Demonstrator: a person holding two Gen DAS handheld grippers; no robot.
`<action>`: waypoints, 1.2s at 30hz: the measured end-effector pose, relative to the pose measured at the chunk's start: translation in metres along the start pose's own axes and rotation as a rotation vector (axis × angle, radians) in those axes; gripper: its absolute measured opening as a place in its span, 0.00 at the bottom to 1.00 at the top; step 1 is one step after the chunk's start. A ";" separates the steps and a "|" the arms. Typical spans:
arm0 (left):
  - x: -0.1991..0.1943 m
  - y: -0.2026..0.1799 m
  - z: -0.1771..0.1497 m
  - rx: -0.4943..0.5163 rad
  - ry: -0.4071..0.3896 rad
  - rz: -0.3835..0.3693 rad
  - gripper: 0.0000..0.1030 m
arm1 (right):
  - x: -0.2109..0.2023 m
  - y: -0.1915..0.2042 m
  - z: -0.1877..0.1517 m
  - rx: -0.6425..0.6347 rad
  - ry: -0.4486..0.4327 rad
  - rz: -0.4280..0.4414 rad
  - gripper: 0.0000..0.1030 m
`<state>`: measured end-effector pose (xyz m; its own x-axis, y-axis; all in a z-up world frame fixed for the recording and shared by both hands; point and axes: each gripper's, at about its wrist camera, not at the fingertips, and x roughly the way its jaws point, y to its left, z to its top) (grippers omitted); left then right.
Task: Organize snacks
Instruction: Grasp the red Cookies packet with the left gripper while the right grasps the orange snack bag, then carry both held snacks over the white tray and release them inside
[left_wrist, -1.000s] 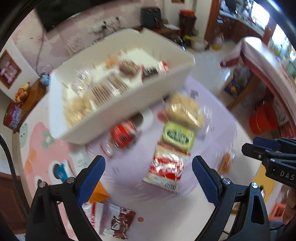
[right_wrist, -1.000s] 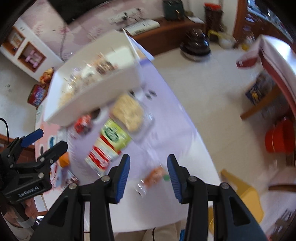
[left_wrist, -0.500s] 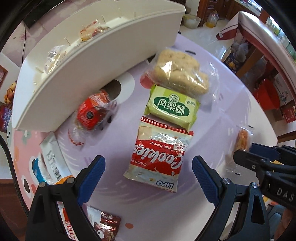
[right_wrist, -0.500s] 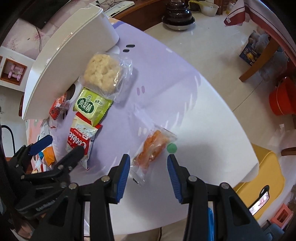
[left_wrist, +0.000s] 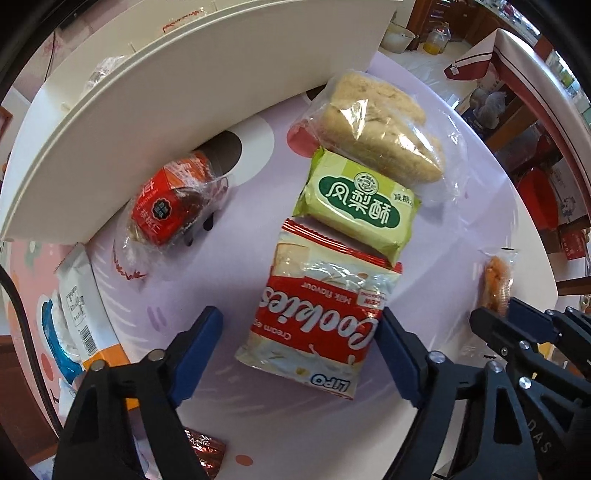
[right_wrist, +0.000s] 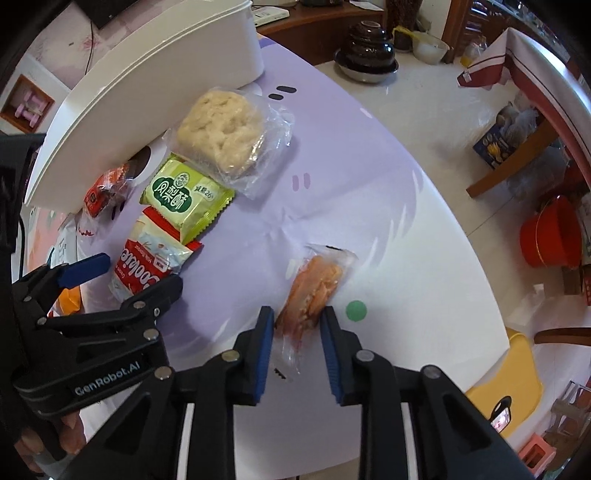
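Observation:
A red-and-white cookies pack (left_wrist: 325, 314) lies flat on the lilac table cover between the fingers of my left gripper (left_wrist: 297, 332). Its jaws are closing; the right pad is at the pack's edge and the left pad stands clear. My right gripper (right_wrist: 297, 321) points down over a small clear pack with an orange snack (right_wrist: 314, 288). Those jaws are closing too, with the pads beside the wrapper, which still lies on the table. Above the cookies lie a green pastry pack (left_wrist: 358, 203) and a clear bag of pale rice cake (left_wrist: 380, 125). The white bin (left_wrist: 184, 85) stands behind them.
A red wrapped snack (left_wrist: 166, 206) lies against the bin wall. A white barcode pack (left_wrist: 79, 310) and a brown wrapper (left_wrist: 207, 450) sit at the left. The table's rounded edge (right_wrist: 480, 280) runs close on the right, with a red bucket (right_wrist: 550, 236) and yellow stool (right_wrist: 517, 376) below.
Both grippers have come down toward the table. The left now straddles the cookies pack and the right straddles the orange snack. Both pairs of jaws have narrowed.

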<state>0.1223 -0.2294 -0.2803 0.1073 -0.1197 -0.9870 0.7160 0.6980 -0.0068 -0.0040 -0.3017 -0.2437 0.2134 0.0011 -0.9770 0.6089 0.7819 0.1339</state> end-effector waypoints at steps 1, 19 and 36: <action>-0.001 -0.001 -0.001 0.007 -0.004 -0.001 0.70 | 0.000 0.000 -0.001 -0.001 -0.006 0.000 0.24; -0.035 -0.005 -0.029 -0.024 -0.044 0.008 0.43 | -0.024 0.003 -0.020 -0.044 -0.082 0.066 0.19; -0.134 0.030 -0.041 -0.135 -0.190 -0.032 0.43 | -0.074 0.024 0.003 -0.097 -0.196 0.146 0.19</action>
<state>0.1014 -0.1637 -0.1547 0.2230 -0.2656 -0.9379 0.6241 0.7780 -0.0719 -0.0030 -0.2848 -0.1676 0.4433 0.0049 -0.8964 0.4867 0.8384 0.2453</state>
